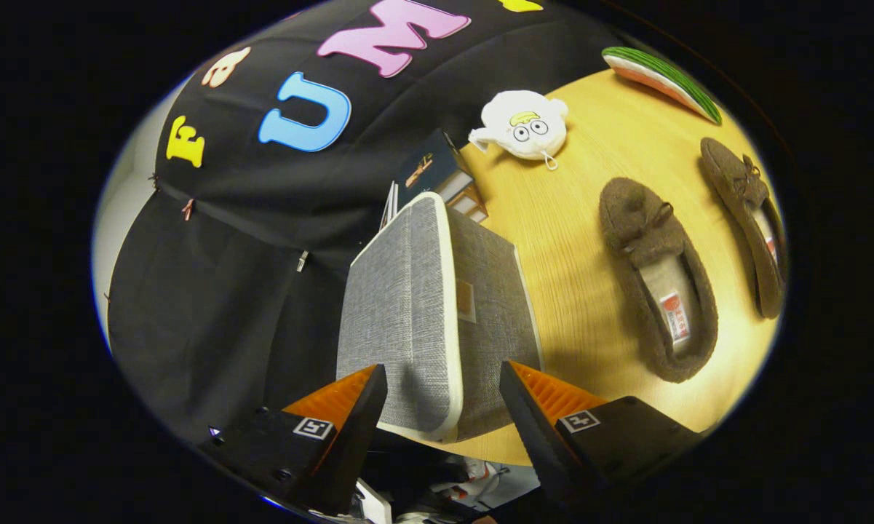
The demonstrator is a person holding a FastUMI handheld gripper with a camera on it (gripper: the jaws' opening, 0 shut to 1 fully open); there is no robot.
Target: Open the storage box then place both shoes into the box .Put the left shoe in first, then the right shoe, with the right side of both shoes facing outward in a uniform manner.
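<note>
I am looking along the gripper (444, 400) at the box (437, 306), a grey fabric one with a pale rim, which is sitting on the wooden table (575, 218). The view is rolled hard, so the table is running up the side of the picture. The fingers are standing apart, released, one on each side of the box's near corner; the lid edge is lying between them, and I cannot tell whether either finger is touching it. The lid is looking closed, flush against the body all round.

Both shoes are lying on the table, well apart from the box. They are brown slippers with small bows. The nearer shoe (658, 280) is lying beyond the fingers on the table side, with its opening showing a pale lining and a label. The farther shoe (746, 218) is lying just beside it, roughly parallel, the two not touching.

Beyond the box a white plush toy (524, 125) with big eyes is resting on the table, and a watermelon-slice toy (662, 81) is lying past the shoes. Some books (437, 182) are standing behind the box, against the black cloth wall (262, 240).
</note>
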